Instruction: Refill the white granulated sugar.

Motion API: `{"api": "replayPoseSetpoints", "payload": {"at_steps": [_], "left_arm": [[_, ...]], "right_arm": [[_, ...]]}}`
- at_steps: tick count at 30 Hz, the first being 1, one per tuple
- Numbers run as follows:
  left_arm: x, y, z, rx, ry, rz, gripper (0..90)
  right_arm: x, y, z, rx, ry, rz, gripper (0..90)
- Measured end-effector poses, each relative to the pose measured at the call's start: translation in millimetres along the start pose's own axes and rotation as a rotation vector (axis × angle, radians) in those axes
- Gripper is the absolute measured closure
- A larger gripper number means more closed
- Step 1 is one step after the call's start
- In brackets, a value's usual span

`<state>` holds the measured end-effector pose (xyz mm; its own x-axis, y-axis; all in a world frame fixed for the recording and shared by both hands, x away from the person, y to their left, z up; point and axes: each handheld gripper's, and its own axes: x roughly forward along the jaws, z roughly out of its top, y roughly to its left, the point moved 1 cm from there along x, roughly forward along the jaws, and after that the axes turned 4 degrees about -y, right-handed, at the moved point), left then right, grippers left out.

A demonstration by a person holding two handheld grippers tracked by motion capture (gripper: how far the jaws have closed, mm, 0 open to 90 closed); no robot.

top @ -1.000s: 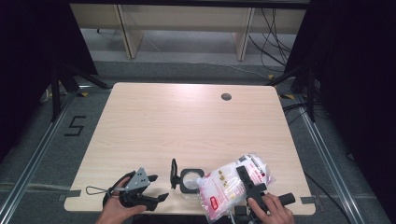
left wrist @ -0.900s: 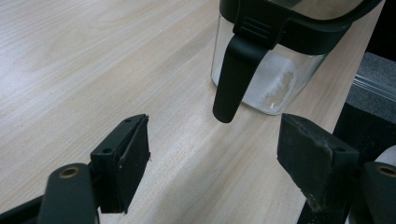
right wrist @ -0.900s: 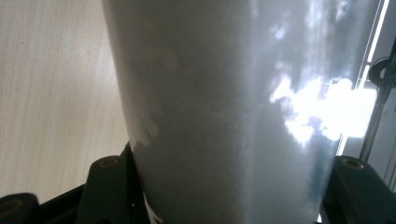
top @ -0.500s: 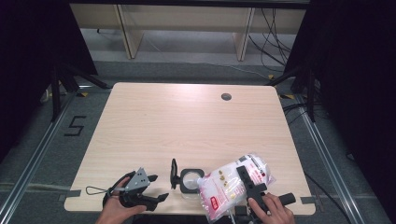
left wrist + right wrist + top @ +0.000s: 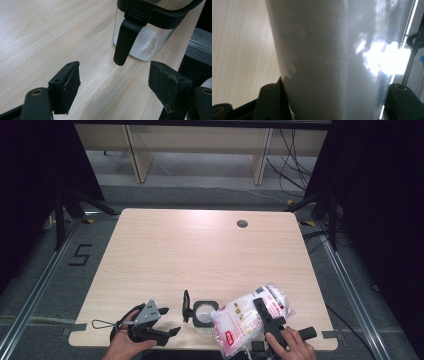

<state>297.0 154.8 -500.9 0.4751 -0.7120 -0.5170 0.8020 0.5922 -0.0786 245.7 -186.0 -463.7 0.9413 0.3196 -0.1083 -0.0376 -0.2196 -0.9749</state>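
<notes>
A clear bag of white powder (image 5: 245, 317) with red print is tilted over the table's near edge, its lower corner at the mouth of a square glass jar (image 5: 204, 314). My right gripper (image 5: 264, 312) is shut on the bag; in the right gripper view the bag (image 5: 332, 55) spans the gap between both jaws. The jar has a black rim, and its lid (image 5: 186, 306) stands flipped up on its left side. My left gripper (image 5: 169, 321) rests open to the left of the jar. In the left gripper view the jar (image 5: 147, 42), with a little white powder inside, stands beyond the spread jaws.
The light wooden table (image 5: 200, 250) has a round cable hole (image 5: 242, 223) at the back right. Both hands are at the near edge. Pale shelving (image 5: 200, 145) and cables stand behind the table, with dark stands at either side.
</notes>
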Motion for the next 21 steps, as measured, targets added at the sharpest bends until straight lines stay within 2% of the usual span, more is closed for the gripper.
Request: {"api": "replayPoseSetpoints", "payload": {"at_steps": [3, 4, 5, 6, 7, 9, 18, 20, 21], "left_arm": [[-0.1, -0.3, -0.1, -0.008, 0.005, -0.002, 24.8], [-0.3, 0.2, 0.2, 0.004, 0.005, -0.003, 24.8], [0.2, 0.3, 0.1, 0.006, -0.002, -0.005, 24.8], [-0.3, 0.4, 0.3, 0.006, 0.004, -0.002, 24.8], [-0.1, -0.4, -0.1, -0.009, 0.004, -0.001, 24.8], [0.6, 0.2, -0.2, 0.001, -0.009, -0.004, 24.8], [0.7, -0.1, -0.4, -0.009, -0.008, -0.002, 24.8], [-0.4, 1.1, 0.5, 0.020, 0.000, -0.002, 24.8], [0.7, 0.0, -0.4, -0.010, -0.008, -0.002, 24.8]], "right_arm": [[-0.1, -0.4, 0.2, -0.004, 0.001, -0.007, 41.9], [-0.1, -0.7, 0.3, -0.012, 0.001, 0.000, 41.9], [-1.0, 0.7, 0.1, 0.000, 0.007, 0.000, 41.9], [-0.7, -0.4, 0.1, -0.010, 0.000, -0.007, 41.9], [-0.8, -0.3, 0.2, -0.008, 0.002, -0.007, 41.9], [-0.9, -0.3, 0.4, -0.009, 0.002, -0.006, 41.9], [-1.4, 0.0, 0.1, -0.005, 0.005, -0.002, 41.8], [-1.5, 1.7, -0.2, 0.015, 0.005, 0.000, 41.9], [-1.5, 1.9, -0.2, 0.015, 0.007, 0.003, 41.8]]}}
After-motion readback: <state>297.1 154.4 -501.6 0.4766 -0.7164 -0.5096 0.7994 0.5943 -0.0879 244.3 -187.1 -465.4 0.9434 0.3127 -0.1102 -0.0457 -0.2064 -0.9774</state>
